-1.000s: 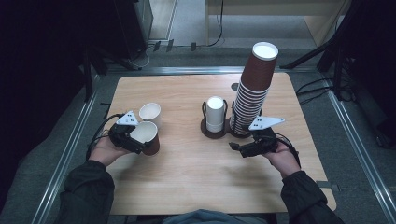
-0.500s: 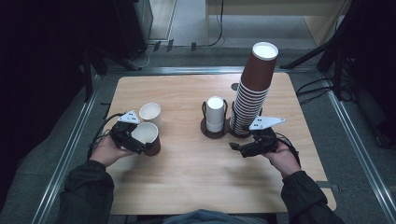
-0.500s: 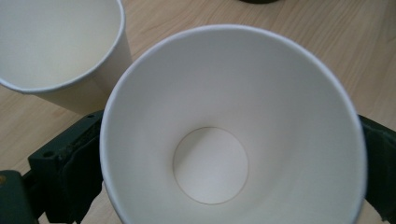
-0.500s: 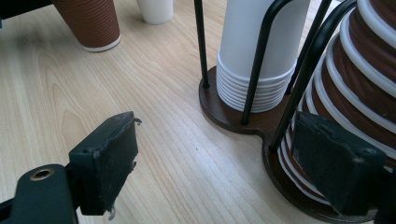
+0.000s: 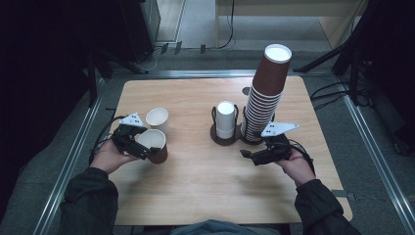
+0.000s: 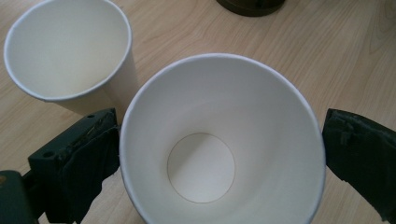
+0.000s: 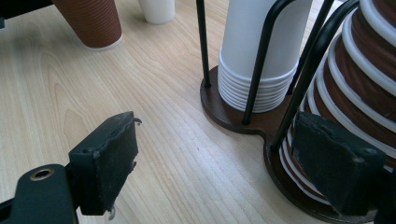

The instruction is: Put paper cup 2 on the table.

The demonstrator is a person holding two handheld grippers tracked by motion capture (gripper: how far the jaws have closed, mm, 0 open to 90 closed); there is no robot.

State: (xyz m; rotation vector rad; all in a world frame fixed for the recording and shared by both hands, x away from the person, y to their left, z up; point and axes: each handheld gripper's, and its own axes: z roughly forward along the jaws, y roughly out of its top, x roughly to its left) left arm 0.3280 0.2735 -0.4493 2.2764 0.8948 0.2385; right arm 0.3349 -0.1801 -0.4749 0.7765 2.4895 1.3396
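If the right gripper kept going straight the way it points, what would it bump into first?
Probably the dark cup holder: the right gripper has its open jaws aimed at the holder's base and black wire posts, with bare table before them. The stack of white cups stands just behind. Depth is hard to judge.
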